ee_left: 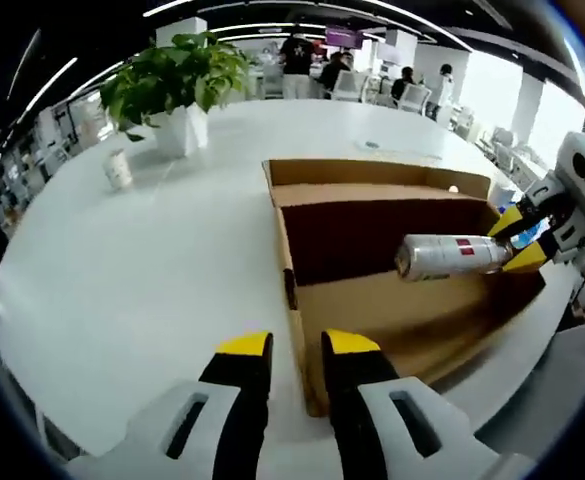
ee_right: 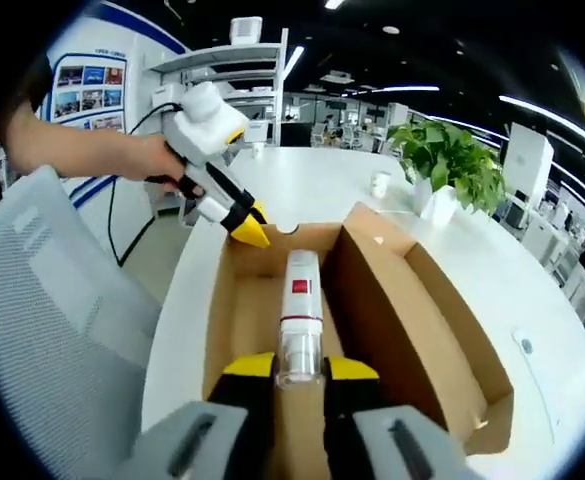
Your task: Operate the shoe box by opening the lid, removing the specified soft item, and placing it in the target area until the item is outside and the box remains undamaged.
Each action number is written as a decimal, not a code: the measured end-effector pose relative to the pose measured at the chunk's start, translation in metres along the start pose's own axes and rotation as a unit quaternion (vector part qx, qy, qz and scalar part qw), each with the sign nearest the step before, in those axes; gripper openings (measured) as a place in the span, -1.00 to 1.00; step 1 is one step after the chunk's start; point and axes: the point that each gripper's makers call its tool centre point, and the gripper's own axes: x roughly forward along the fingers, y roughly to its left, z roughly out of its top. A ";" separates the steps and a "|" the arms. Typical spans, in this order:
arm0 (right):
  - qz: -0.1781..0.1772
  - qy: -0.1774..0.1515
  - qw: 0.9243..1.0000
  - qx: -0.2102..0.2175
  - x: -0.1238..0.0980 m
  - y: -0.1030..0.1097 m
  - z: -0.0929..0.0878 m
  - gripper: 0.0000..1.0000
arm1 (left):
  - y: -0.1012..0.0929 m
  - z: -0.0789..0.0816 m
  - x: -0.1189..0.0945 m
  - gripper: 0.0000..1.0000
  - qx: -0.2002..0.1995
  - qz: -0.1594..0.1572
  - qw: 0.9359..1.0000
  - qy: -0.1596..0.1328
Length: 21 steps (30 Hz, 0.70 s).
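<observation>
Jaws of the right gripper [ee_right: 299,368], yellow-tipped and black, are closed on the clear end of a white and silver tube with a red label [ee_right: 299,318]; the tube points away along the jaws and hangs over the inside of the open brown cardboard shoe box [ee_right: 442,330]. In the left gripper view the same tube [ee_left: 452,256] juts in from the right, pinched by that gripper [ee_left: 520,240], above the box's bare cardboard floor [ee_left: 412,320]. Whether the tube touches the floor cannot be told.

The left gripper [ee_left: 297,345] has its jaws a narrow gap apart, holding nothing, and sits just above the near corner of the box, the box wall running up between the tips. From the right gripper view it [ee_right: 255,231] is seen at the far end of the box, held by a person's hand [ee_right: 157,160].

The box lid stands folded back along one long side, and the far part of the interior lies in dark shadow.

The box rests on a round white tabletop [ee_left: 142,270]. Further along it stand a green leafy plant in a white pot [ee_left: 177,85] and a small white cup [ee_left: 118,170]. A grey mesh chair back [ee_right: 52,330] is beside the tabletop. Beyond lies an open office with ceiling strip lights, white shelving and people at distant desks.
</observation>
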 end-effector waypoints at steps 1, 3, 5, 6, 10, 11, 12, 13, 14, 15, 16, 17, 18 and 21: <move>-0.002 -0.001 1.000 -0.004 -0.004 0.001 0.000 -0.74 | 0.000 0.004 -0.003 -0.54 0.010 -0.001 1.000 -0.003; -0.005 0.001 1.000 -0.007 -0.009 0.001 0.000 -0.74 | -0.004 0.013 -0.009 -0.54 0.034 -0.013 0.999 -0.010; -0.007 -0.002 1.000 -0.006 -0.013 0.001 0.000 -0.74 | -0.010 0.023 -0.013 -0.51 0.062 -0.022 0.998 -0.020; -0.010 -0.004 1.000 -0.003 -0.016 0.000 0.001 -0.74 | -0.014 0.026 -0.015 -0.49 0.076 -0.027 0.997 -0.021; -0.017 -0.007 1.000 -0.003 -0.024 0.000 -0.001 -0.74 | -0.044 0.040 -0.020 -0.53 0.158 -0.079 0.984 -0.031; -0.018 -0.006 1.000 -0.003 -0.025 0.000 -0.002 -0.74 | -0.055 0.041 -0.021 -0.54 0.175 -0.104 0.979 -0.032; -0.020 -0.002 1.000 -0.003 -0.026 0.000 -0.003 -0.74 | -0.068 0.044 -0.021 -0.53 0.189 -0.127 0.973 -0.037; -0.022 0.003 1.000 -0.008 -0.028 0.000 -0.006 -0.74 | -0.074 0.045 -0.021 -0.51 0.201 -0.139 0.969 -0.036; -0.023 0.004 1.000 -0.010 -0.029 0.000 -0.007 -0.74 | -0.082 0.047 -0.021 -0.48 0.230 -0.150 0.961 -0.038; -0.024 0.005 1.000 -0.008 -0.031 0.000 -0.008 -0.74 | -0.085 0.049 -0.020 -0.44 0.245 -0.148 0.957 -0.040; -0.024 0.005 1.000 -0.008 -0.033 0.001 -0.009 -0.74 | -0.090 0.049 -0.020 -0.41 0.261 -0.155 0.952 -0.040; -0.026 0.005 1.000 -0.008 -0.034 0.002 -0.010 -0.74 | -0.098 0.051 -0.020 -0.39 0.279 -0.167 0.945 -0.045; -0.027 0.008 1.000 -0.008 -0.036 0.002 -0.012 -0.74 | -0.104 0.053 -0.020 -0.38 0.289 -0.176 0.940 -0.050; -0.029 0.018 0.999 -0.018 -0.040 0.005 -0.016 -0.74 | -0.121 0.055 -0.019 -0.35 0.330 -0.193 0.922 -0.056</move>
